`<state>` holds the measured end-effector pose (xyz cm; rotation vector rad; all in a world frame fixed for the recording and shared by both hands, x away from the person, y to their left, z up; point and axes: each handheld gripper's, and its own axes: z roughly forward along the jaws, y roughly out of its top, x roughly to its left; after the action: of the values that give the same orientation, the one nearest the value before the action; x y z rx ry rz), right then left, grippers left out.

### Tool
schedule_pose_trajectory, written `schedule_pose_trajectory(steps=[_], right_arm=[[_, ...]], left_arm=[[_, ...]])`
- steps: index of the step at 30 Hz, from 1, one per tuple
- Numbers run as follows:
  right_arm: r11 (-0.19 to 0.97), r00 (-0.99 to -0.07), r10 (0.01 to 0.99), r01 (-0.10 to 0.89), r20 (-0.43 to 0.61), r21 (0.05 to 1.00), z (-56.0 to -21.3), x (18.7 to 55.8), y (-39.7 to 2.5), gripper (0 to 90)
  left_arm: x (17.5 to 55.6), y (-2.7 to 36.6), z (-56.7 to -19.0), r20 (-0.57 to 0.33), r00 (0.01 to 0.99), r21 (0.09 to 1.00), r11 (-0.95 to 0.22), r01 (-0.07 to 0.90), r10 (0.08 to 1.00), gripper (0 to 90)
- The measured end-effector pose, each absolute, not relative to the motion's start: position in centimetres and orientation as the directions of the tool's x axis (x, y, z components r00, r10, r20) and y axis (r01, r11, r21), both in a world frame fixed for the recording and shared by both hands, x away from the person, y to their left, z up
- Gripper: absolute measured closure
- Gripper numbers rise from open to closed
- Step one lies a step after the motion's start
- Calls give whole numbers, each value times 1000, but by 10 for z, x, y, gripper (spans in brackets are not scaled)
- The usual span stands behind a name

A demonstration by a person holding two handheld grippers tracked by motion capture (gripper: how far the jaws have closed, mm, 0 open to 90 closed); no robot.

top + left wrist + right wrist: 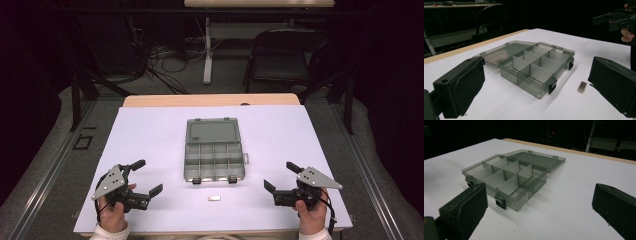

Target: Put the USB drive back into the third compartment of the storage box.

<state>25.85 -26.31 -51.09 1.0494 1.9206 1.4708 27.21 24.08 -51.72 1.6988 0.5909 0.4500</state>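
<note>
Grippers are being held low at the near edge of the table, the left gripper [148,176] with its jaws wide apart and nothing between them, the right gripper [281,175] likewise spread and empty. Between them, a small metal piece [214,198] is lying flat on the white sheet, just in front of the compartment box [214,161] and apart from it. By the look of things, work is only being started: nothing is being gripped, and the compartments appear empty. The next move is judged to call for one gripper being lowered over the small piece and closed on its narrow sides, a fine pinch since it is lying so flat, before it is carried over the box's near wall. Beyond the piece, the box is sitting at mid-table with its lid [212,130] folded back flat on the far side. The white sheet [150,130] is being backed by a wooden table edge [210,100]; farther off, a folding chair [285,60], a table leg and tangled cables [160,62] are being left in a dark room.
</note>
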Motion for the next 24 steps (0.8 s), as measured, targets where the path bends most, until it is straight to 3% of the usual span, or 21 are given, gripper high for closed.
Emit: schedule_pose_trajectory(steps=[9,15,17,24], right_arm=[[10,-589,775,374,229,928,-515,264,-264,3],[1,-579,785,358,221,934,-510,265,-263,66],[-5,-553,804,357,216,934,-508,265,-261,125],[64,-575,802,351,161,934,-504,265,-248,153]], left_arm=[[271,240,-517,-20,799,977,-158,143,601,4],[269,239,-519,-25,799,973,-169,157,601,4],[268,238,-519,-22,802,972,-174,156,597,4],[262,237,-519,-1,805,966,-207,154,593,4]])
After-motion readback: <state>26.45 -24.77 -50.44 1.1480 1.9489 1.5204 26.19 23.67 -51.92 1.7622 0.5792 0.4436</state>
